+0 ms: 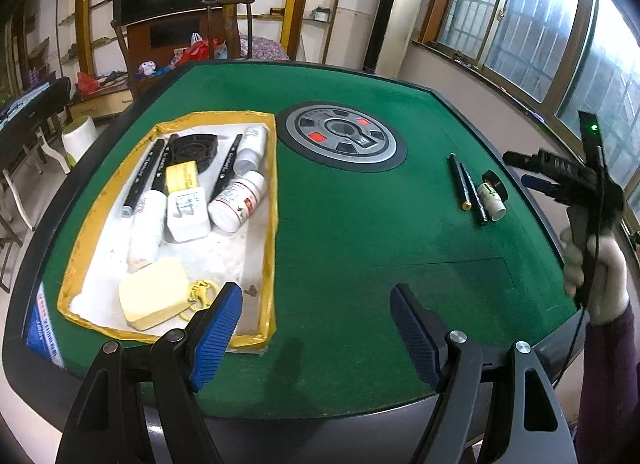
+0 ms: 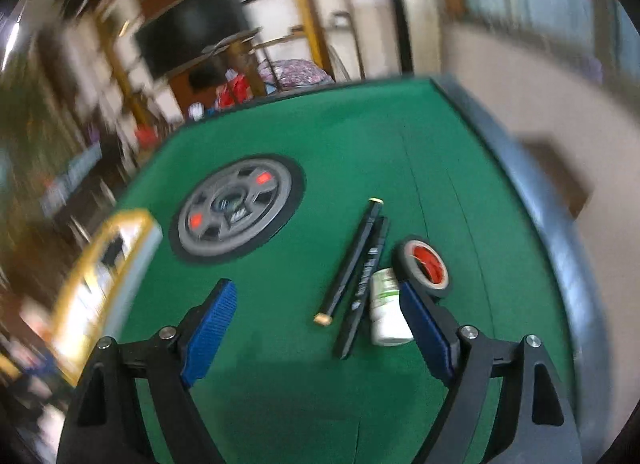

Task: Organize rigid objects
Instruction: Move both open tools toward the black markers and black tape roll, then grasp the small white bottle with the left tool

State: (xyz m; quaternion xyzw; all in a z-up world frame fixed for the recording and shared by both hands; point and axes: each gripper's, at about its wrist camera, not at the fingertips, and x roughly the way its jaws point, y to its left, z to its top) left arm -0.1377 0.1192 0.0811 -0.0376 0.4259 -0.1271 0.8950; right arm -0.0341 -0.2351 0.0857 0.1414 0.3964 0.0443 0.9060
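Looking down the green table (image 1: 340, 224), we hold both the left hand-held gripper (image 1: 316, 328) and the right hand-held gripper (image 2: 316, 328) released and empty. Two pens (image 2: 360, 264) lie side by side, long axes running away from us, beside one white bottle (image 2: 386, 308) on its side and one tape roll (image 2: 424, 266). The yellow-rimmed tray (image 1: 272, 224) sits left.
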